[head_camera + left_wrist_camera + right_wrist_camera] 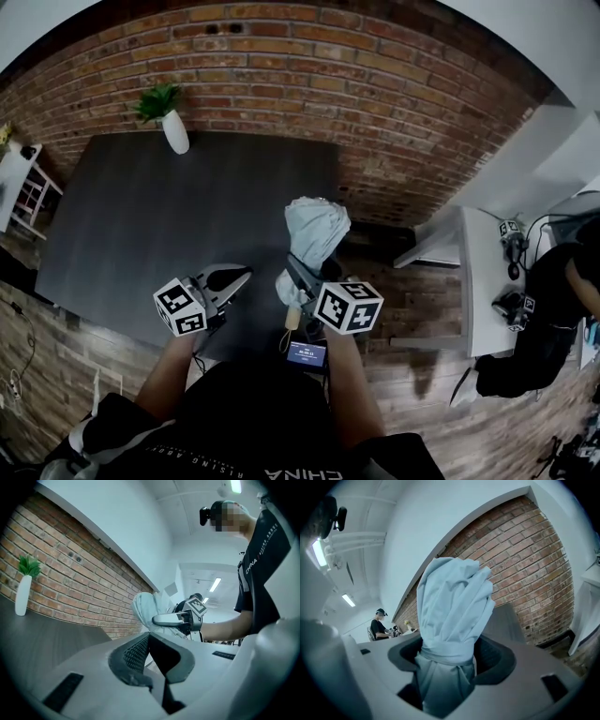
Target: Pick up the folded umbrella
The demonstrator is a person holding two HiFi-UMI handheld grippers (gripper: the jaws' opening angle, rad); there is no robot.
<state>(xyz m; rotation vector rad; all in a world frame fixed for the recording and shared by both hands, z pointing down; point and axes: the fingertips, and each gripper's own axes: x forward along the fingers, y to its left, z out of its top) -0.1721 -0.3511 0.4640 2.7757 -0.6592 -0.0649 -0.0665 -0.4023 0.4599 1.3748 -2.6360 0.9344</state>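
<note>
The right hand-held gripper (pixel 298 272) (pixel 450 656) is closed on a folded umbrella (pixel 314 230) (pixel 452 602). Its two jaws press on either side of the pale blue-grey fabric at the strap-bound waist. The bunched canopy stands out past the jaws and points ahead of the gripper, and a short length of fabric hangs out behind them. The umbrella is held in the air, clear of the dark surface (pixel 141 216).

The left hand-held gripper (pixel 230 277) (pixel 149 641) is just beside the right one, on its left. Its jaws are shut together with nothing between them. From the left gripper view the umbrella (pixel 145 611) sits just beyond its jaw tips.

Well ahead of the left hand-held gripper, a white vase (pixel 175 131) (pixel 22 595) with a green plant stands at the far edge of the surface, against a brick wall (pixel 375 84).
</note>
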